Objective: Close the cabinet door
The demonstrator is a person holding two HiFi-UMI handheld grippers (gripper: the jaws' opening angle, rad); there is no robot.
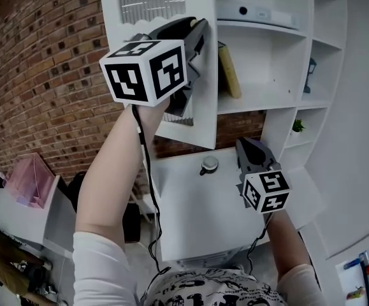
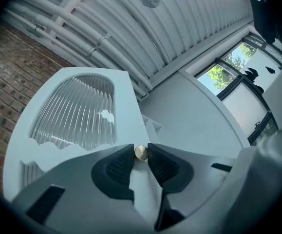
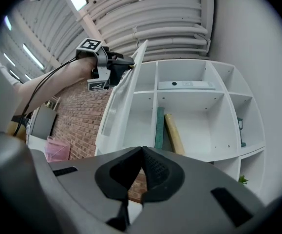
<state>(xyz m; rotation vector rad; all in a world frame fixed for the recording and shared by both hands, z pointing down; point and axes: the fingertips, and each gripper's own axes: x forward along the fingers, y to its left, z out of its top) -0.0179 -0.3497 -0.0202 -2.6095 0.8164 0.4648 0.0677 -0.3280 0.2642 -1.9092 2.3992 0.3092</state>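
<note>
The white cabinet door [image 1: 204, 110] with a ribbed glass pane [image 2: 75, 113] stands partly swung out from the white shelf cabinet [image 1: 260, 94]. My left gripper [image 1: 195, 40] is raised to the door's edge and shut on its small round metal knob [image 2: 141, 152], one pad on each side. In the right gripper view the door [image 3: 119, 106] angles out to the left, with the left gripper [image 3: 125, 62] at its top edge. My right gripper [image 1: 246, 145] hangs lower, in front of the cabinet, shut [image 3: 141, 152] with nothing between its pads.
A yellow book [image 1: 229, 69] and a green one [image 3: 159, 128] lean inside the open compartment. A flat white box [image 1: 257, 11] lies on the shelf above. A brick wall [image 1: 37, 75] is on the left. A round object [image 1: 208, 165] sits on the white counter [image 1: 197, 215].
</note>
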